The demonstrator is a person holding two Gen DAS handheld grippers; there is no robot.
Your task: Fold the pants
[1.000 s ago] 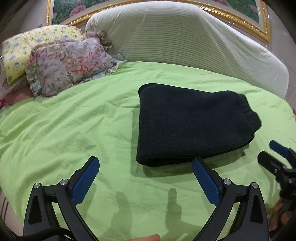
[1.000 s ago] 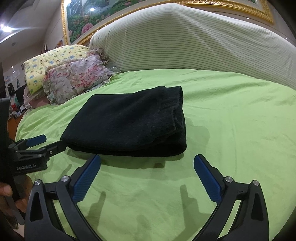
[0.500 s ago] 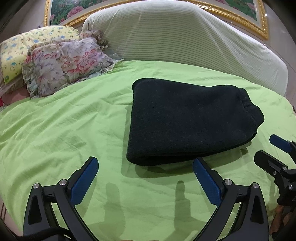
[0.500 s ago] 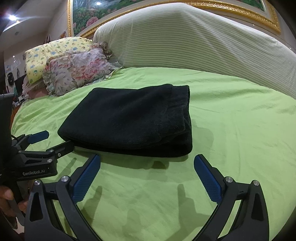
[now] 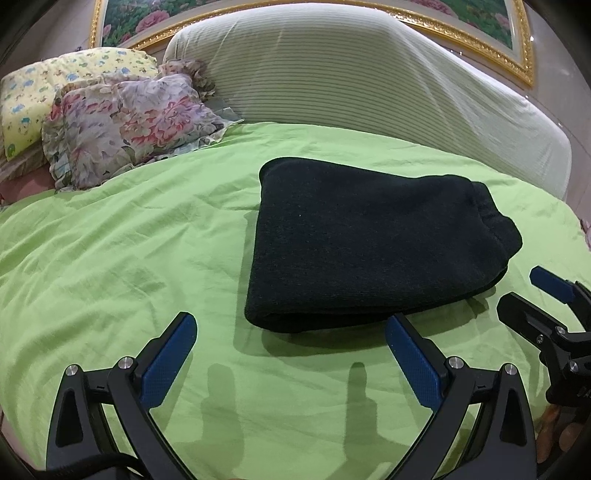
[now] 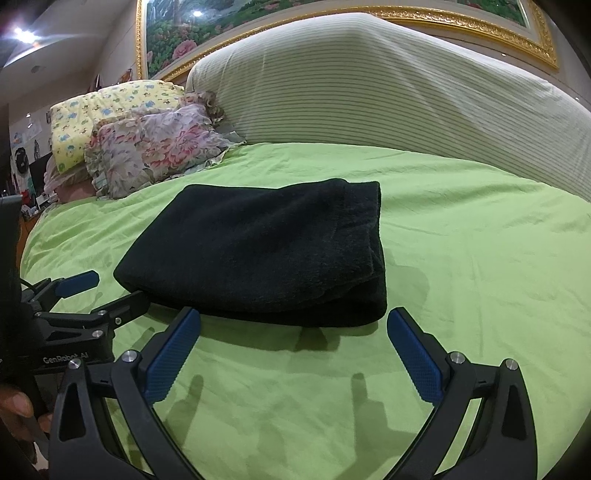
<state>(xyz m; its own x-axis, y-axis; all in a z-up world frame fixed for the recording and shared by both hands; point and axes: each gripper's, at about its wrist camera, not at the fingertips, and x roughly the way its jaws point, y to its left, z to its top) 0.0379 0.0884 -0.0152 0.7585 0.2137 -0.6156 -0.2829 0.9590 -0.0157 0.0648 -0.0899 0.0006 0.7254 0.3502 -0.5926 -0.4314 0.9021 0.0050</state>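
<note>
The black pants (image 5: 365, 240) lie folded in a thick flat bundle on the green bed sheet (image 5: 122, 258); they also show in the right wrist view (image 6: 266, 251). My left gripper (image 5: 291, 354) is open and empty, just in front of the bundle's near edge. My right gripper (image 6: 293, 347) is open and empty, also just short of the bundle. The right gripper shows at the right edge of the left wrist view (image 5: 532, 299), and the left gripper at the left edge of the right wrist view (image 6: 99, 295).
A striped headboard cushion (image 5: 351, 81) stands behind the bed. A floral pillow (image 5: 125, 125) and a yellow pillow (image 5: 55, 96) lie at the back left. A gold-framed picture (image 6: 332, 14) hangs above. The bed's edge curves away on the right (image 5: 569, 221).
Both grippers have moved closer to the folded pants, which now look larger in both views. The pants have not moved. Both grippers stay open.
</note>
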